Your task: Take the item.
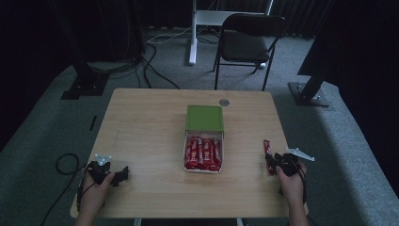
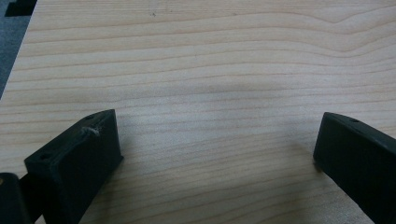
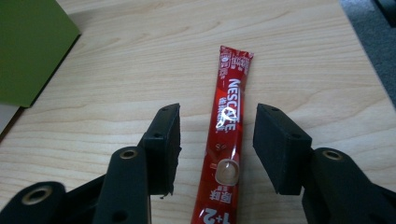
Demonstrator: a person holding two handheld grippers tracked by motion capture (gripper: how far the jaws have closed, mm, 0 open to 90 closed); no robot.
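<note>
A red Nescafé coffee sachet (image 3: 232, 100) lies flat on the wooden table (image 1: 150, 127) near its right edge. My right gripper (image 3: 217, 128) is open with a jaw on each side of the sachet, and neither pad touches it. In the high view, that sachet (image 1: 267, 149) sticks out ahead of the right gripper (image 1: 273, 162). A white box (image 1: 184, 149) at mid-table holds several more red sachets (image 1: 203, 153), its green lid (image 1: 204, 117) folded back. My left gripper (image 1: 120, 175) rests open at the front left, with only bare wood between its jaws (image 2: 217, 140).
A small round grey cap (image 1: 224, 102) sits at the table's far edge. Behind the table stand a black folding chair (image 1: 251, 40) and a white desk leg (image 1: 192, 33). Black stand bases (image 1: 84, 84) and cables (image 1: 66, 162) lie on the grey carpet at both sides.
</note>
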